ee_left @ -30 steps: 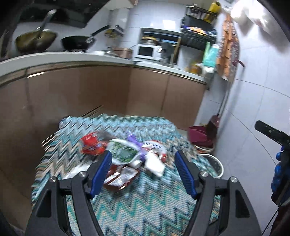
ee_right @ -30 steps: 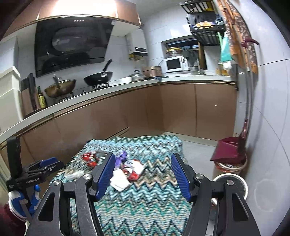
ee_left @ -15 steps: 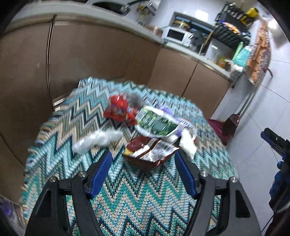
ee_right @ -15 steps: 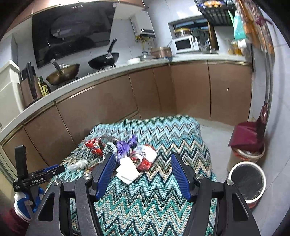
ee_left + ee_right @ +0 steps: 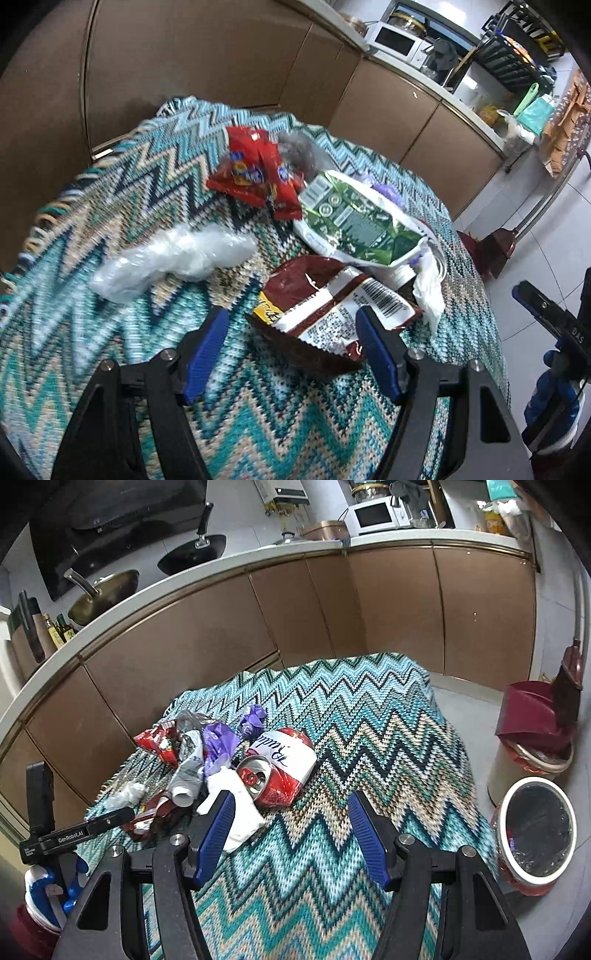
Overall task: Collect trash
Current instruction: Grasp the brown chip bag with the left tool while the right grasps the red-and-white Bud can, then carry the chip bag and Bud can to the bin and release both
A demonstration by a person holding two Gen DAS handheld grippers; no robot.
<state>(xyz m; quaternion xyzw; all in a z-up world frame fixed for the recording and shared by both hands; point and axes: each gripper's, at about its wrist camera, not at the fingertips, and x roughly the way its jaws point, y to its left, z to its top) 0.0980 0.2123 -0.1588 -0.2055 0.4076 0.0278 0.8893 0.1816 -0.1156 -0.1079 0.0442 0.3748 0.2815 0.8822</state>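
Observation:
A pile of trash lies on a zigzag-patterned cloth point(image 5: 110, 192). In the left wrist view my left gripper point(image 5: 291, 325) is open, its jaws either side of a maroon snack wrapper point(image 5: 332, 299). Beyond it lie a green-white bag point(image 5: 354, 225), a red wrapper point(image 5: 255, 173) and clear plastic point(image 5: 173, 254). In the right wrist view my right gripper point(image 5: 291, 812) is open just short of a crushed red-white can point(image 5: 280, 766) and a white tissue point(image 5: 236, 805). Purple plastic point(image 5: 219, 744) lies behind the can.
A white-rimmed bin lined with a black bag point(image 5: 535, 827) stands on the floor right of the table, with a second bin and a maroon dustpan point(image 5: 532, 716) behind it. Brown kitchen cabinets point(image 5: 258, 627) curve behind the table.
Both grippers have moved down and closer to the trash pile. The left one now straddles the maroon wrapper. The right one has neared the can.

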